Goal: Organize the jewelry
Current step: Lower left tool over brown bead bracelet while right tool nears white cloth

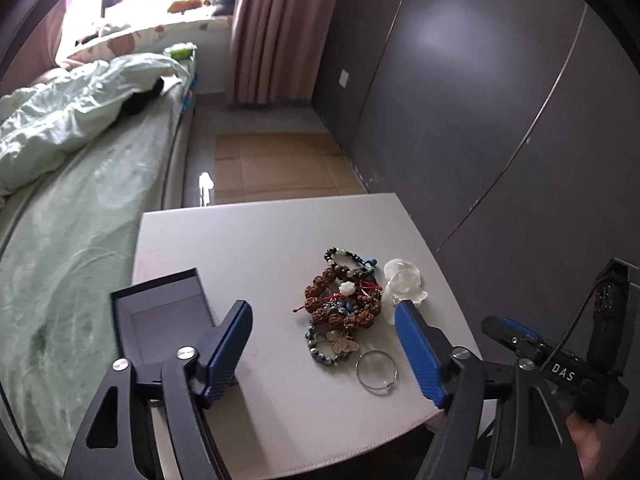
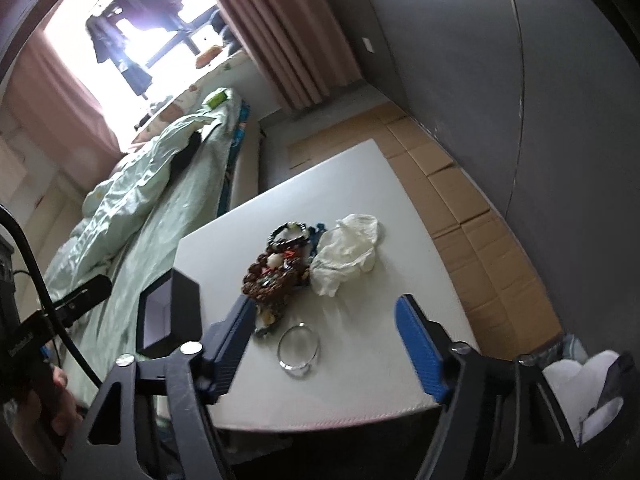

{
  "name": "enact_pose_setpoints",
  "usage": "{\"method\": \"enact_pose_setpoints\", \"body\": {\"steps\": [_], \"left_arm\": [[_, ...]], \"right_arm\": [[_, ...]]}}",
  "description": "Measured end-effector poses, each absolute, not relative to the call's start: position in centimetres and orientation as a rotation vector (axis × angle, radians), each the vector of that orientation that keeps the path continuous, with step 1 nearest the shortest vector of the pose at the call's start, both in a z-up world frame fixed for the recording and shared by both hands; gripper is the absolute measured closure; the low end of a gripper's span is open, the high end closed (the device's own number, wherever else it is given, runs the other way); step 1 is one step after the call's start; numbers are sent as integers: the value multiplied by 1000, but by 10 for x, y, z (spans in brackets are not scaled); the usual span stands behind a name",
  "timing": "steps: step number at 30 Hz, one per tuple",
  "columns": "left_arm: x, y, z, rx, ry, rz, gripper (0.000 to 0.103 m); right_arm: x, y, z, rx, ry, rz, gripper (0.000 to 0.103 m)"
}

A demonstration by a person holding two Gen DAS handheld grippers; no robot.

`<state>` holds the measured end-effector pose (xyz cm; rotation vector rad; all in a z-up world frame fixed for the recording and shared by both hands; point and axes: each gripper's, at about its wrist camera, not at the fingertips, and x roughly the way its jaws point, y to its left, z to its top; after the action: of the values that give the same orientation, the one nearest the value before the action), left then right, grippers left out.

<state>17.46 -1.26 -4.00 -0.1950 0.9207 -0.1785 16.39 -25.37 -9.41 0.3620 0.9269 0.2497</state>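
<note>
A heap of bead bracelets lies on the white table, with a silver ring bangle in front of it and a clear plastic bag to its right. An open dark jewelry box stands at the table's left. My left gripper is open above the table, just short of the heap. My right gripper is open and empty over the bangle; the heap, the bag and the box show there too.
A bed with a pale green quilt runs along the table's left side. Cardboard sheets cover the floor beyond the table. A dark grey wardrobe stands to the right. The right gripper's body shows at the table's right edge.
</note>
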Motion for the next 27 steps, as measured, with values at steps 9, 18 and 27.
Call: {"method": "enact_pose_setpoints", "body": {"steps": [9, 18, 27], "left_arm": [[212, -29, -66, -224, 1000, -250, 43], [231, -51, -112, -254, 1076, -372, 56], [235, -76, -138, -142, 1100, -440, 56]], "right_arm": [[193, -257, -121, 434, 992, 240, 45], [213, -260, -149, 551, 1056, 253, 55], [217, -268, -157, 592, 1068, 223, 55]]}}
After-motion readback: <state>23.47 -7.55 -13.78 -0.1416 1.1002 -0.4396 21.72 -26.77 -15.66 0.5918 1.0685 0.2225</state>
